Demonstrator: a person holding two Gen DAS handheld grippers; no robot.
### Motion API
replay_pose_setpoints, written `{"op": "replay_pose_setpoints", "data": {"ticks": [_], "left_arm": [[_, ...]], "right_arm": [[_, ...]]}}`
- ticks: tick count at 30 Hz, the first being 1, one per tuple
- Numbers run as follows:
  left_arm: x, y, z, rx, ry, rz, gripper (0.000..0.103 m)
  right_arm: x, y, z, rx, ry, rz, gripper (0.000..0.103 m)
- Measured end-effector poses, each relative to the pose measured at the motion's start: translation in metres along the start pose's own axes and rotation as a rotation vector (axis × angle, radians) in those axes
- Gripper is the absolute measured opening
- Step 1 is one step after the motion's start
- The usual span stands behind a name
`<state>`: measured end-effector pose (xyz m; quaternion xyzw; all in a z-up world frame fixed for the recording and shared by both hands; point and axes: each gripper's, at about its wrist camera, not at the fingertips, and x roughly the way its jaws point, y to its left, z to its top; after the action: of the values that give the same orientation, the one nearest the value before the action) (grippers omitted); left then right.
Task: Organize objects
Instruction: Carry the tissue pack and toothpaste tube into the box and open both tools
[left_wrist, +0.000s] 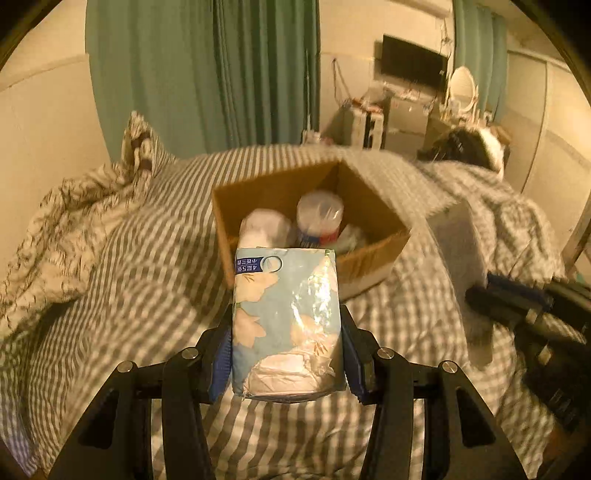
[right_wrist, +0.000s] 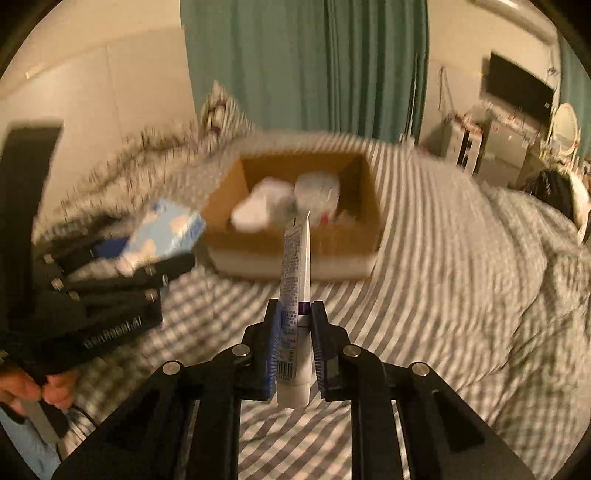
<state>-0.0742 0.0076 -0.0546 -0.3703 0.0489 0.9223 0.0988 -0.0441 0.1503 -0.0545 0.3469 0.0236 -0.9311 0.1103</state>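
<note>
A bed (left_wrist: 155, 236) with a grey striped cover fills the room in front of green curtains (left_wrist: 207, 74). A cardboard box (left_wrist: 373, 254) sits on it, ahead of both your tools, with a white bottle (left_wrist: 264, 229) and a clear-lidded jar (left_wrist: 319, 218) standing side by side inside. Your left hand-held gripper (left_wrist: 288, 343) is clamped on a blue flowered tissue pack (left_wrist: 286, 317), its far end at the box's near wall. Your right hand-held gripper (right_wrist: 295, 343) is clamped on a white tube (right_wrist: 293, 295), pointing toward the box.

A striped bed (left_wrist: 147, 258) carries a cardboard box (left_wrist: 369, 254) and seemingly a rumpled blanket (left_wrist: 55, 229).
</note>
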Motion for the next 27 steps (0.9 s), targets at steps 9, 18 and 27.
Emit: {"op": "replay_pose_setpoints", "data": {"ticks": [9,18,27], "left_arm": [[-0.008,0.001,0.082,-0.032,-0.111,-0.031,0.051],[0.061,0.028,0.138,-0.099,-0.091,0.009,0.051],[0.15,0.036,0.116,-0.095,0.041,-0.008,0.051]], "right_arm": [[-0.028,-0.014,0.096,-0.049,-0.2,-0.038,0.015],[0.057,-0.033,0.15,-0.031,-0.154,-0.019,0.015],[0.16,-0.056,0.129,-0.008,-0.004,-0.035,0.015]]}}
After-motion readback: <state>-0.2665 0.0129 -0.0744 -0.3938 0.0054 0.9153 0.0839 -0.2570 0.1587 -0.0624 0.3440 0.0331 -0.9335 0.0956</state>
